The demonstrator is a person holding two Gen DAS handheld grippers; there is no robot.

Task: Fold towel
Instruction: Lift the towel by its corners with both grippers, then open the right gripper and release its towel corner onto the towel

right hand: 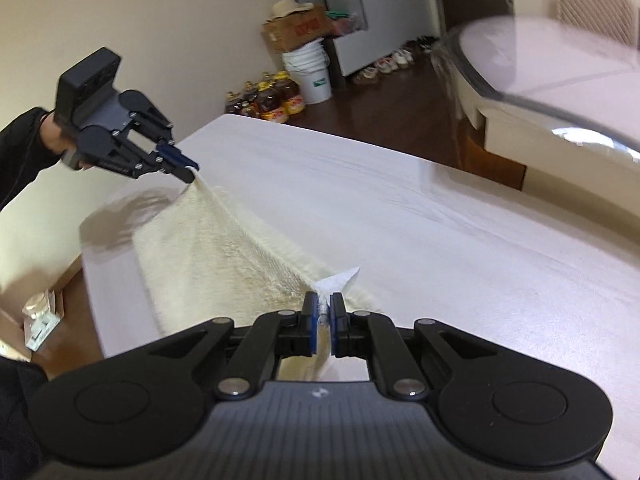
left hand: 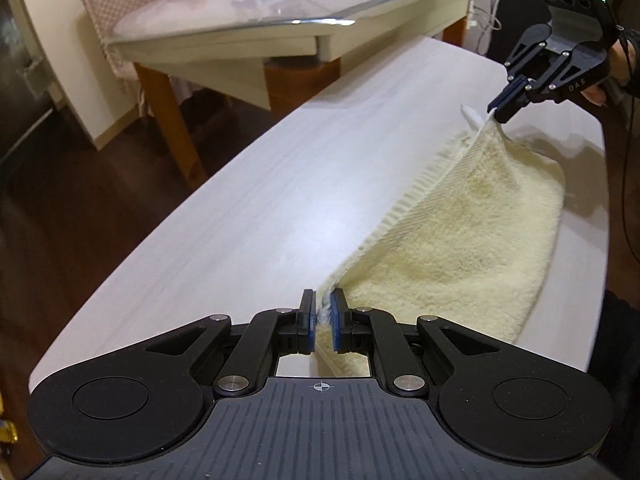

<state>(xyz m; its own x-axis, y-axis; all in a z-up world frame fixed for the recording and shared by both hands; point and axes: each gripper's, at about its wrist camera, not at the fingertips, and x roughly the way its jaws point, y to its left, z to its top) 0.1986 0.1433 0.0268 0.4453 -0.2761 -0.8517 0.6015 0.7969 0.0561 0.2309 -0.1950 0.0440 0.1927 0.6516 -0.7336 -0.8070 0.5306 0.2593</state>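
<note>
A cream terry towel [left hand: 460, 232] with a fringed edge hangs stretched between my two grippers above the white table [left hand: 240, 208]. My left gripper [left hand: 323, 305] is shut on one corner of the towel at the near end. My right gripper [left hand: 497, 114] is shut on the other corner, with a white label sticking out beside it. In the right wrist view the right gripper [right hand: 324, 306] pinches the towel [right hand: 224, 248] at its label, and the left gripper [right hand: 191, 173] holds the far corner. The towel's lower part sags onto the table [right hand: 400, 208].
A glass-topped table [left hand: 280, 4] with wooden legs stands beyond the white table, with a checked chair [left hand: 120, 4] behind it. Buckets [right hand: 312, 72], a cardboard box, bottles and shoes stand on the dark floor along the far wall.
</note>
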